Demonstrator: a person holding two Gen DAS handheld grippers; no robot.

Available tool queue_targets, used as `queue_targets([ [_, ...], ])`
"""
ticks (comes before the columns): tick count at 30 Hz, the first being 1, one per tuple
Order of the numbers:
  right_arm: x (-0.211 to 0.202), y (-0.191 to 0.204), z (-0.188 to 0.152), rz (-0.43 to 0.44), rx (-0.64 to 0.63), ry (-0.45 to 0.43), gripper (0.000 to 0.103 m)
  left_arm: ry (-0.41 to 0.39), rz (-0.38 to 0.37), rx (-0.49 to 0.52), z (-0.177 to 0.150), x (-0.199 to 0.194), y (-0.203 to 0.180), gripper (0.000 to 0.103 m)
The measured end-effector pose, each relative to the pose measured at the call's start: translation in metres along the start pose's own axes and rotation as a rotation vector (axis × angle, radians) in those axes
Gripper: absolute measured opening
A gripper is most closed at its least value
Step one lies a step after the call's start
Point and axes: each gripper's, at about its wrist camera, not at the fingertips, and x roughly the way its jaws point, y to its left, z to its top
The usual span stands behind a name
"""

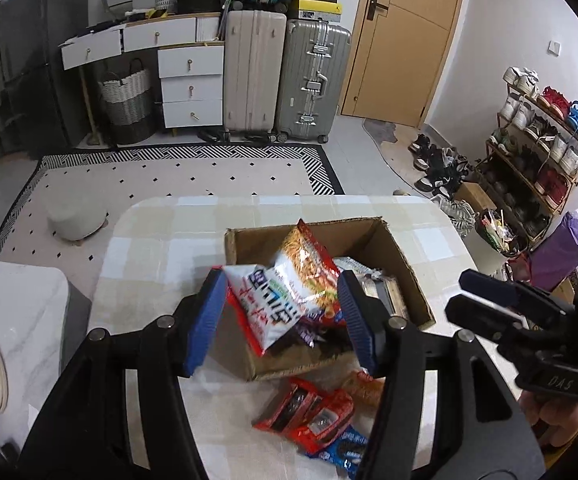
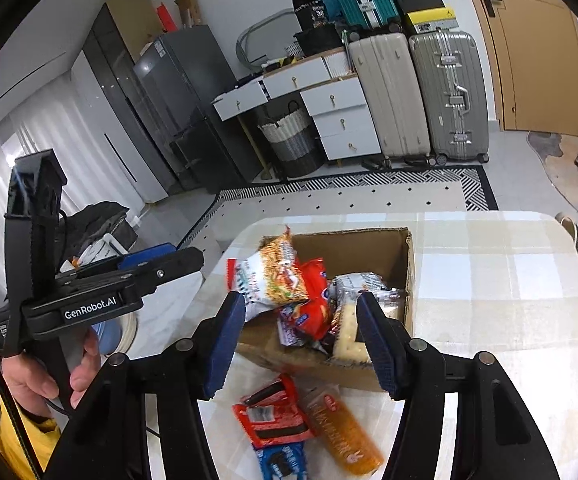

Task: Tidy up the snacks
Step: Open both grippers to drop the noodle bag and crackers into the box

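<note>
Both grippers empty, jaws apart: left gripper (image 1: 283,316), right gripper (image 2: 303,342) above the box (image 2: 407,276). Below them, 3 packets (red packet (image 2: 271,416) nearest); grab it next, probably.

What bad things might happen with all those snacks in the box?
The cardboard box is piled high; the noodle packet leans over its edge and might slide onto the table. The red packet, orange packet and blue cookie packet lie near the table's front edge, so a bump from either open gripper could knock them off.
</note>
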Motion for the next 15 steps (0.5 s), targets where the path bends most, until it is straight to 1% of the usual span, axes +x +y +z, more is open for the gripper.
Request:
queue_targets([
  [3, -0.015, 0.011, -0.004, 0.010, -0.008, -0.012, 0.059, -0.023, -0.001, -0.015, -0.011, -0.027, 0.005, 0.063],
  [6, -0.031, 0.023, -0.009, 0.018, -0.017, -0.029, 0.059, -0.055, 0.003, -0.018, -0.022, -0.058, 0.008, 0.064],
  [9, -0.051, 0.038, -0.019, 0.027, -0.039, -0.061, 0.060, -0.092, 0.008, -0.024, -0.034, -0.089, 0.009, 0.070],
  [13, -0.077, 0.055, -0.035, 0.032, -0.074, -0.114, 0.065, -0.153, 0.005, -0.027, -0.055, -0.131, 0.005, 0.079],
  [15, -0.091, 0.063, -0.046, 0.026, -0.090, -0.144, 0.068, -0.181, 0.000, -0.029, -0.069, -0.153, 0.002, 0.079],
])
